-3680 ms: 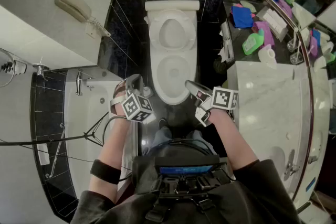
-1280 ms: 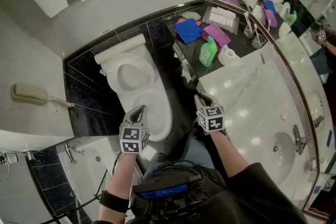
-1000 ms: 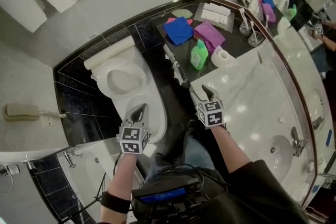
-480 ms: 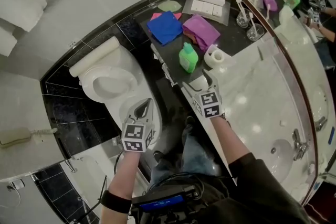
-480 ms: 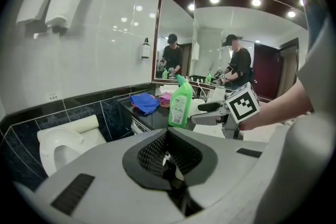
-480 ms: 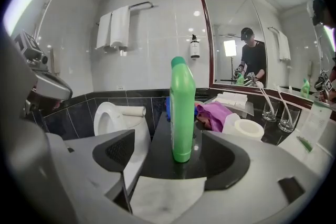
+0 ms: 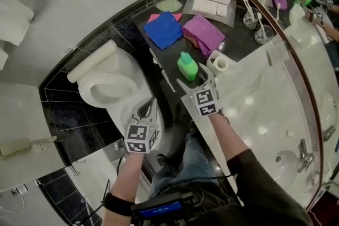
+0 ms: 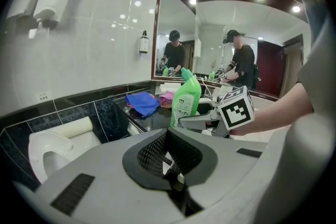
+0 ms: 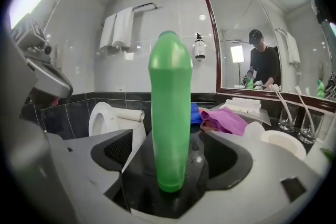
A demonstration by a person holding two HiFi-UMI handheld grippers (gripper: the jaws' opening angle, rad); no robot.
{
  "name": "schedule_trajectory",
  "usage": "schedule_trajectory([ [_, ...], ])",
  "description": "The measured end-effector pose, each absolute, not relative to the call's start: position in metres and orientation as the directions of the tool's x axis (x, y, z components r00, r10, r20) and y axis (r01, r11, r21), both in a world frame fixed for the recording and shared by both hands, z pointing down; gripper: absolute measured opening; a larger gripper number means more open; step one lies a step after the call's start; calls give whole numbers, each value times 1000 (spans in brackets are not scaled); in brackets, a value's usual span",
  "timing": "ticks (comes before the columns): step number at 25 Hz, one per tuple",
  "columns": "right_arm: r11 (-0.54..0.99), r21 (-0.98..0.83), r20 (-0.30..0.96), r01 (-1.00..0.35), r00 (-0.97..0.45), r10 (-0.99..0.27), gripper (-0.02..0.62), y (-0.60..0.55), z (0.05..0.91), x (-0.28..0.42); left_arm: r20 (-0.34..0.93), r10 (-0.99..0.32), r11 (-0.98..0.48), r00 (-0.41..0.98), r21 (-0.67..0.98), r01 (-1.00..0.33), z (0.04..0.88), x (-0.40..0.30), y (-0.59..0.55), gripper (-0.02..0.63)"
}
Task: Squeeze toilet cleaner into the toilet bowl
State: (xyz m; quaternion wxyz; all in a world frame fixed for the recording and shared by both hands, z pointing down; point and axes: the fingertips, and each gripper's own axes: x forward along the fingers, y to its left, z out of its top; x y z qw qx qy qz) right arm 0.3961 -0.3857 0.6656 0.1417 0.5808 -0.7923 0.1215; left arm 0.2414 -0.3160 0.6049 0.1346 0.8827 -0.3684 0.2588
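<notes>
Standing near the black counter's [image 7: 165,54] near edge, the green cleaner bottle [image 7: 187,65] sits between the right gripper's [image 7: 197,76] wide jaws, which have just been opening and seemingly don't touch it, while the left gripper [image 7: 148,107] is closed, empty.

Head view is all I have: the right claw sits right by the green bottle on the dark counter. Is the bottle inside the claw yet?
Observer: Yes. In the right gripper view the green bottle stands upright between the jaws of the right claw, which have just been opening. There is a gap on each side, so neither pad presses on it.
Operator: And the left claw, is it carrying anything?
Observer: No. The left gripper view shows the left claw shut, with nothing between its jaws.
</notes>
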Motion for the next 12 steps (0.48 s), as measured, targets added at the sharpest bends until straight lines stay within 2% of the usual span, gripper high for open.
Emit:
schedule_trajectory([
  [12, 334, -42, 288, -942, -331, -898, 454, -422, 672, 390, 576, -565, -702, 591, 41, -711, 622, 260, -341, 0],
])
